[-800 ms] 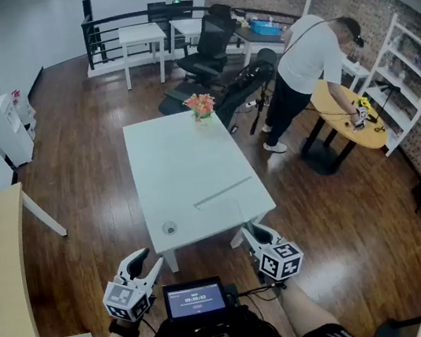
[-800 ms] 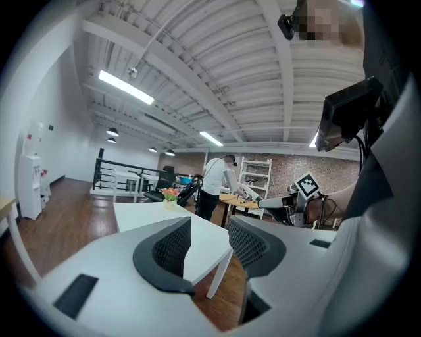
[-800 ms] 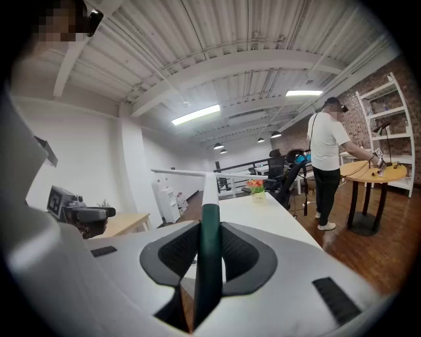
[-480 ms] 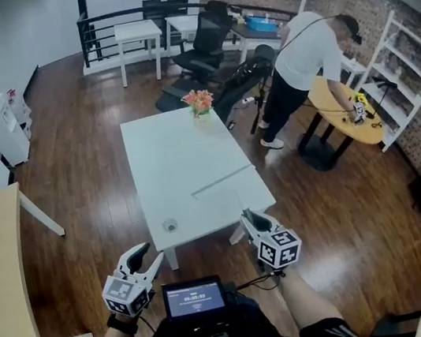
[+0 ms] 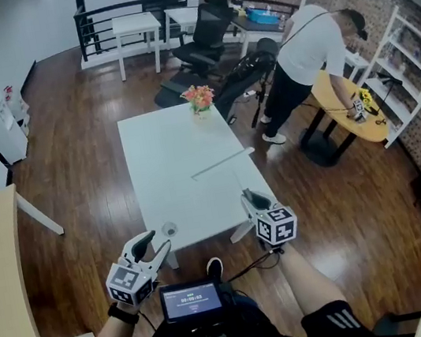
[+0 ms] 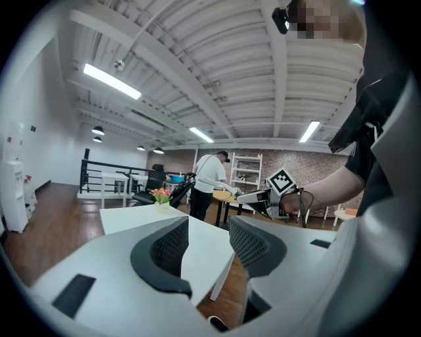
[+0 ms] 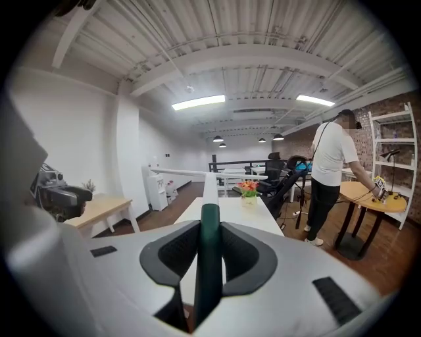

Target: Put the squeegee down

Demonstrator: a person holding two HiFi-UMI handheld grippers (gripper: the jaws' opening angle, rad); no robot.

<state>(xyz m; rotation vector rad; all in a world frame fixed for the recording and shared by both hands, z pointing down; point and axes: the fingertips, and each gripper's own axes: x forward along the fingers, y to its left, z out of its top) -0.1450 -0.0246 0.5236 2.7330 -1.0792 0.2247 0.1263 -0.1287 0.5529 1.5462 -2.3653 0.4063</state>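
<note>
Jaws of the right gripper [image 7: 209, 245] are clamped on the squeegee [image 5: 222, 162] above the near right corner of the bench [image 5: 160, 144]; those of the left gripper [image 6: 205, 242] are spread, empty.

White hand-held grippers [image 5: 156, 242], black-and-white marker cubes [image 5: 276, 226]

Lighting's decent here, even and fairly bright, coming mostly from the long ceiling tubes [image 6: 112, 81], which clip to pure white in both gripper views. The white counter [image 5: 171, 170] looks a bit washed out, and the dark wood floor [image 5: 72, 155] shows pale glare patches. Shadows are soft and short. Fisheye is heavy: straight lines bow hard near the edges, and the gripper views sit in a round frame with black corners.
</note>
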